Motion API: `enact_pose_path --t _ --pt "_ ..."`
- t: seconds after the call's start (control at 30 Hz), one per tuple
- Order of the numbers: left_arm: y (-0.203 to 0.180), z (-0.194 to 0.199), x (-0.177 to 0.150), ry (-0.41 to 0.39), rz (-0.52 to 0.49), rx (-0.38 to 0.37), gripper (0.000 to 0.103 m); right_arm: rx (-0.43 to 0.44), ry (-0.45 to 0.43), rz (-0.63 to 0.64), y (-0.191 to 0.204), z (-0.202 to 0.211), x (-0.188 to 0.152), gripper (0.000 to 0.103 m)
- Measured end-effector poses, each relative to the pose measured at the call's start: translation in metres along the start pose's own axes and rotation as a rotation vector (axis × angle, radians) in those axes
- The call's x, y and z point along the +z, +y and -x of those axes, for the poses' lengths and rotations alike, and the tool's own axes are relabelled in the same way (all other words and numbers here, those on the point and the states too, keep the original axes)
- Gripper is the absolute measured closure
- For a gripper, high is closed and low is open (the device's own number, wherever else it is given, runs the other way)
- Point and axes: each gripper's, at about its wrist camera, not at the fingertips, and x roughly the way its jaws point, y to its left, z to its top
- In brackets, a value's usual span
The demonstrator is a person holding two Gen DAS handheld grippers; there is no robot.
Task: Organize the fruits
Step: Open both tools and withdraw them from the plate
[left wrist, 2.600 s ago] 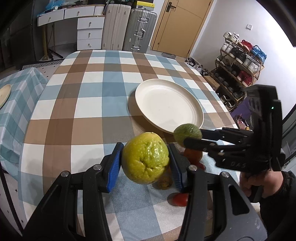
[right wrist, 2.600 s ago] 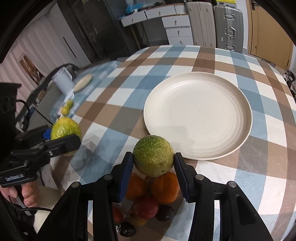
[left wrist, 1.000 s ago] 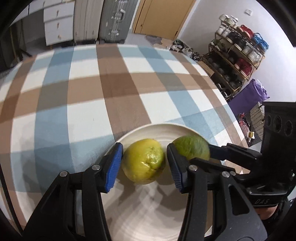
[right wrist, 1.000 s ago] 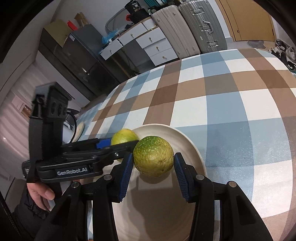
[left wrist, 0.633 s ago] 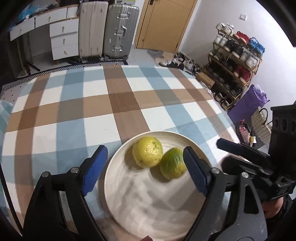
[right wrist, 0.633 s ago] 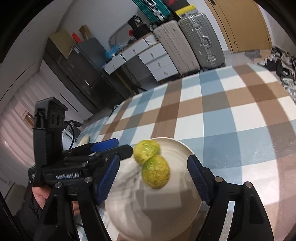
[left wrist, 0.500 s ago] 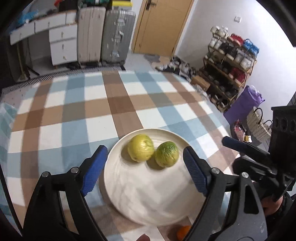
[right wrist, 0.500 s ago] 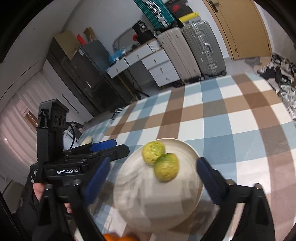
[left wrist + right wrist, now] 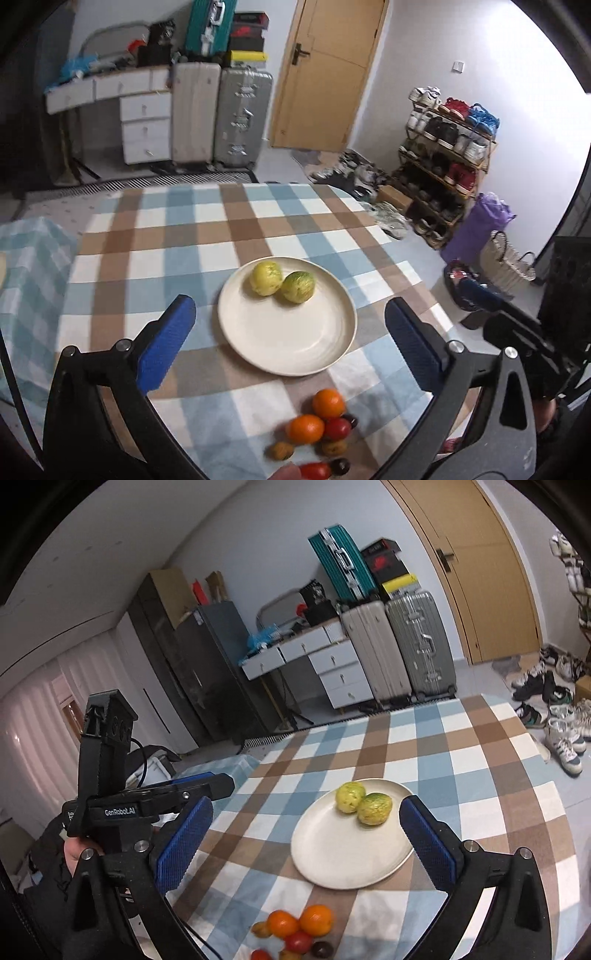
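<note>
Sitting on the checked tabletop (image 9: 155, 258), toward its middle, is a cream plate (image 9: 288, 347) carrying two fruits at its far edge: a yellow fruit (image 9: 266, 278) and a green fruit (image 9: 298, 287), lying side by side and touching.

Left hand-held gripper (image 9: 291, 343): hovering above the near side of the plate, jaws spread wide, blue pads (image 9: 166, 349) standing well apart and gripping nothing. In the right wrist view this gripper (image 9: 207, 782) is showing at the left, held in a dark-sleeved hand (image 9: 79, 849).

Right hand-held gripper (image 9: 306, 838): likewise hanging over the plate (image 9: 332, 853) with jaws fully parted and nothing between its pads (image 9: 428, 842). Yellow fruit (image 9: 349, 796) and green fruit (image 9: 375, 808) are lying beyond its fingertips.

Loose fruit remaining at the near edge of the tabletop: two oranges (image 9: 328, 403) sitting next to each other, a red fruit (image 9: 337, 428) just beside them, and several smaller brownish and dark pieces clustering around; the group is lying apart from the plate. In the right wrist view the oranges (image 9: 316, 919) are appearing below the plate.

Background: suitcases (image 9: 242, 118), a white drawer unit (image 9: 146, 122), a wooden door (image 9: 332, 70) and a shoe rack (image 9: 447, 147).
</note>
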Motion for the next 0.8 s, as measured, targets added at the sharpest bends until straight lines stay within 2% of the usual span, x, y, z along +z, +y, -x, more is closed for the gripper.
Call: enact_pose_path --t 0.13,0.4,0.53,0.67,0.8 --pt "-0.011 0.033 -0.025 -0.052 -0.029 0.054 0.001 -0.002 -0.018 0.021 0.013 0.02 -0.014 0.0" --pt "-0.032 0.063 -0.085 -0.053 -0.049 0.117 0.001 -0.039 0.026 0.046 0.021 0.04 -0.043 0.0" --pt "-0.035 0.057 -0.11 -0.035 -0.053 0.129 0.001 -0.069 0.029 0.061 0.02 0.046 -0.063 0.0" --pt "-0.032 0.053 -0.135 -0.011 -0.039 0.131 0.001 -0.105 0.099 0.044 0.012 0.04 -0.08 0.0" --pt "-0.023 0.046 -0.157 0.029 0.001 0.116 0.001 -0.137 0.116 0.059 0.01 0.038 -0.089 0.0"
